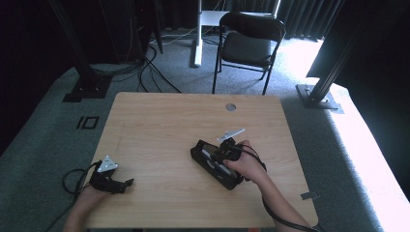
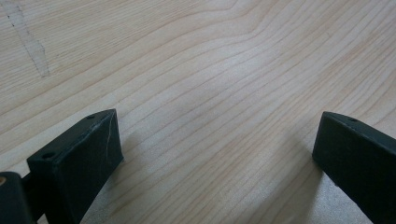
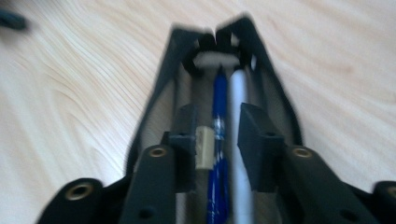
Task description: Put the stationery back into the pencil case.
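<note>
A long black open case [image 1: 209, 162] lies slantwise on the wooden table [image 1: 159, 121], right of centre. My right gripper [image 1: 223, 153] points down into it, held by a hand. In the right gripper view the case [image 3: 163, 65] holds a blue pen [image 3: 219, 98] and a white pen [image 3: 239, 88] side by side. Both run between the jaws of the right gripper [image 3: 217, 128], which stand a little apart without pressing on them. A small beige piece [image 3: 204, 147] sits by the left jaw. My left gripper [image 1: 121, 186] rests on the table's near left, open [image 2: 217, 149] over bare wood.
A black folding chair [image 1: 249, 41] stands beyond the table's far edge. A round cable hole [image 1: 230, 107] sits near the far edge. Cables lie on the grey carpet at the back left. Black frame posts stand at both sides.
</note>
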A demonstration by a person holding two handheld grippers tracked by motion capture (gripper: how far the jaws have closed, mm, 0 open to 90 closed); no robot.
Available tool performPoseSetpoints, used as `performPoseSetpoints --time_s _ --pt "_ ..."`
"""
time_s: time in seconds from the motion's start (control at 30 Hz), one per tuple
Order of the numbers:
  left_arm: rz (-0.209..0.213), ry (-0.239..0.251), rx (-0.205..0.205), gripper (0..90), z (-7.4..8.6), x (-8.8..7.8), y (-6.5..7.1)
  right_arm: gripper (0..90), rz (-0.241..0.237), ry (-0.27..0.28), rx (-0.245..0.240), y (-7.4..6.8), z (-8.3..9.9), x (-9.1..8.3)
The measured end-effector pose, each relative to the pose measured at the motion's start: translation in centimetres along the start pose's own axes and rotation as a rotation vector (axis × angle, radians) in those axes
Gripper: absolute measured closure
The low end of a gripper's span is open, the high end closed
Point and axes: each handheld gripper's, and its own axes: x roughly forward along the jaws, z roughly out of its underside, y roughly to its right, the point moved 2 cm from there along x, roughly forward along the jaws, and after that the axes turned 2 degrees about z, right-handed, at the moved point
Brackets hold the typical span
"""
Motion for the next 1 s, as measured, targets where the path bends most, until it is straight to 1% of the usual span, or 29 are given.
performPoseSetpoints --time_s 0.03,0.1,0.13,0.17,0.2,0.27,0.3,0.33,0.37,0.43,0.53,0.67,0.8,0.87,1.0 --pt "0.0 0.0 -0.001 1.6 0.0 0.0 0.0 65.0 -0.025 0.044 0.009 0.1 -0.3 -1.0" --pt "0.0 0.0 0.0 1.6 0.0 0.0 0.0 63.8 -0.024 0.053 0.004 0.2 -0.4 -1.3" --pt "0.0 0.0 0.0 1.5 0.0 0.0 0.0 62.1 -0.027 0.096 0.029 0.6 -0.6 -2.1" --pt "0.0 0.0 0.0 1.6 0.0 0.0 0.0 62.1 -0.027 0.096 0.029 0.6 -0.6 -2.1" --pt "0.0 0.0 0.0 1.6 0.0 0.0 0.0 60.6 -0.009 0.125 0.04 1.3 -0.5 -2.7" --pt "0.0 0.0 0.0 1.5 0.0 0.0 0.0 60.2 -0.008 0.133 0.044 1.5 -0.5 -2.9" --pt "0.0 0.0 0.0 1.5 0.0 0.0 0.0 59.4 0.007 0.146 0.058 2.0 -0.4 -3.3" --pt "0.0 0.0 0.0 1.5 0.0 0.0 0.0 58.8 0.026 0.156 0.053 2.3 -0.3 -3.5" --pt "0.0 0.0 0.0 1.5 0.0 0.0 0.0 57.9 0.038 0.164 0.06 2.7 -0.2 -3.7" --pt "0.0 0.0 0.0 1.5 0.0 0.0 0.0 56.2 0.057 0.187 0.087 3.3 0.1 -4.0" --pt "0.0 0.0 0.0 1.6 0.0 0.0 0.0 53.6 0.103 0.211 0.117 4.4 0.8 -4.3" --pt "0.0 0.0 0.0 1.6 0.0 0.0 0.0 50.0 0.154 0.219 0.159 6.1 2.0 -4.4" --pt "0.0 0.0 0.0 1.5 0.0 0.0 0.0 47.9 0.197 0.232 0.215 7.6 3.5 -4.4" --pt "0.0 0.0 0.0 1.5 0.0 0.0 0.0 46.9 0.231 0.236 0.23 8.4 4.2 -4.4" --pt "0.0 0.0 0.0 1.5 0.0 0.0 0.0 43.6 0.285 0.244 0.271 9.5 5.8 -4.4"
